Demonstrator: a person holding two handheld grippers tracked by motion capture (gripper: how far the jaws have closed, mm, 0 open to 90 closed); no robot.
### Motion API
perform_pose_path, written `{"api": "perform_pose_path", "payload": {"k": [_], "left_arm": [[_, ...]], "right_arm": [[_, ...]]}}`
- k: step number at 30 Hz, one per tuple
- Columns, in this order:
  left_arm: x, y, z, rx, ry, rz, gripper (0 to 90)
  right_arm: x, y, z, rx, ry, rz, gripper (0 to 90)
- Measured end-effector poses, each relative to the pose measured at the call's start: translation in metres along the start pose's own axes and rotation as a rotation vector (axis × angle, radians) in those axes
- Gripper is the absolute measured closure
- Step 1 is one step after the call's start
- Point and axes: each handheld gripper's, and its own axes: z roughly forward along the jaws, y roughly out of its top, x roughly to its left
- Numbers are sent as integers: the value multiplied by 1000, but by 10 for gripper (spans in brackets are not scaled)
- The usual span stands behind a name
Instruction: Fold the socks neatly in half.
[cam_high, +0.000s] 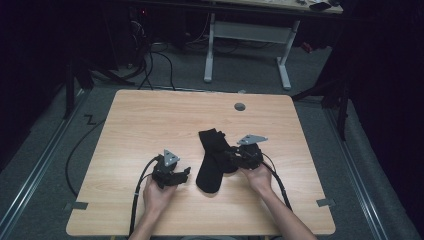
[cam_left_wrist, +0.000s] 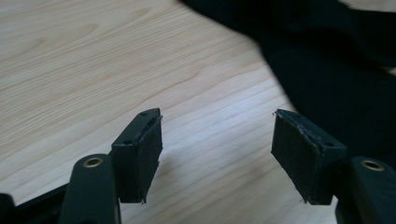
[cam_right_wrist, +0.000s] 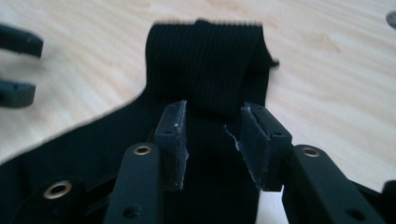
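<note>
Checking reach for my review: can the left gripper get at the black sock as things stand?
Probably yes: the left gripper is open beside the sock, with bare table between them.

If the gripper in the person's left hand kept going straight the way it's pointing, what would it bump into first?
Probably the black sock. The left gripper has its jaws open over bare table, and the sock's dark fabric lies ahead and to one side. How far off it is, the blurred view doesn't show.

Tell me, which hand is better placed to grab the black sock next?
Probably the right: its tongs hang open directly over the sock, while the left tongs stand over bare table beside it.
</note>
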Motion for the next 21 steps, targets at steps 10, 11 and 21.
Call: {"api": "perform_pose_path", "payload": {"k": [10, 11, 21], "left_arm": [[-28, 5, 10, 28, -81, 54, 336], [-30, 5, 12, 32, -80, 59, 336], [-36, 13, 26, 55, -52, 95, 336]], "right_arm": [[9, -32, -27, 2, 70, -10, 592], [10, -35, -26, 12, 73, -14, 592], [2, -35, 5, 69, 19, -37, 801]]}}
